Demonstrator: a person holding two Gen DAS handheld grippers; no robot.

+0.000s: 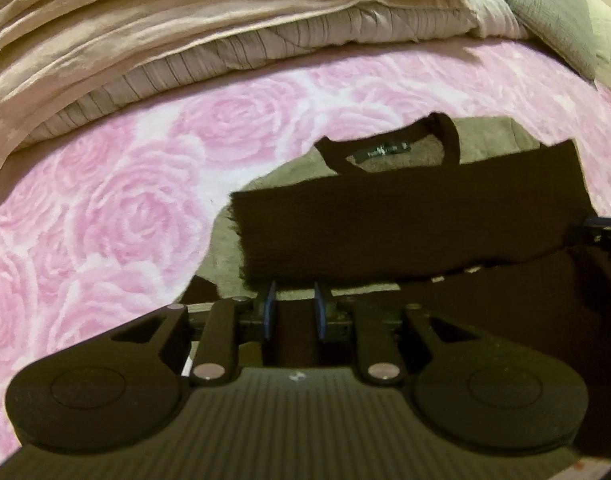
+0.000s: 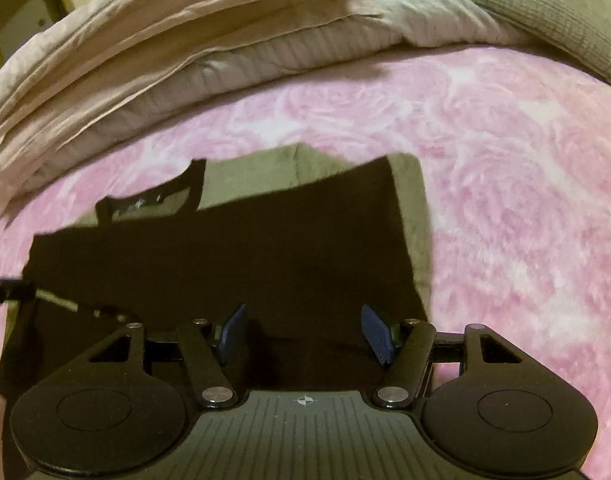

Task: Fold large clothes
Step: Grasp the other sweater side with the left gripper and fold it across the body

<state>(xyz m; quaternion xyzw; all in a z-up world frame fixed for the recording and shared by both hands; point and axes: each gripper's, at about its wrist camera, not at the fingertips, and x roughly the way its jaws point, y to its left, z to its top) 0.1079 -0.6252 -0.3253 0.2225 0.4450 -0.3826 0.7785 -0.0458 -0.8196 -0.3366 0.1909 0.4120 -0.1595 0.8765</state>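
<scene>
The pink rose blanket [image 2: 505, 160] covers the bed and gives a broad flat surface for folding. Judging by the bare pink on either side of the sweater [image 1: 405, 224], there is plenty of room to swing cloth outward; behind the sweater, the stack of folded bedding [image 1: 185, 40] and a grey pillow [image 2: 553, 12] close off the far side, well apart from the collar [image 1: 385, 136].

The sweater, dark with a tan inner side showing, lies near the front of the blanket. Its lower part is lifted and doubled toward the collar, its fuzzy edge hanging in the air, which looks like a fold in hand.

The left gripper [image 1: 295, 308] has its blue pads close together with dark cloth between them, apparently pinching the lifted fold. The right gripper [image 2: 305, 332] stands wide over the sweater's near edge, gripping nothing.
</scene>
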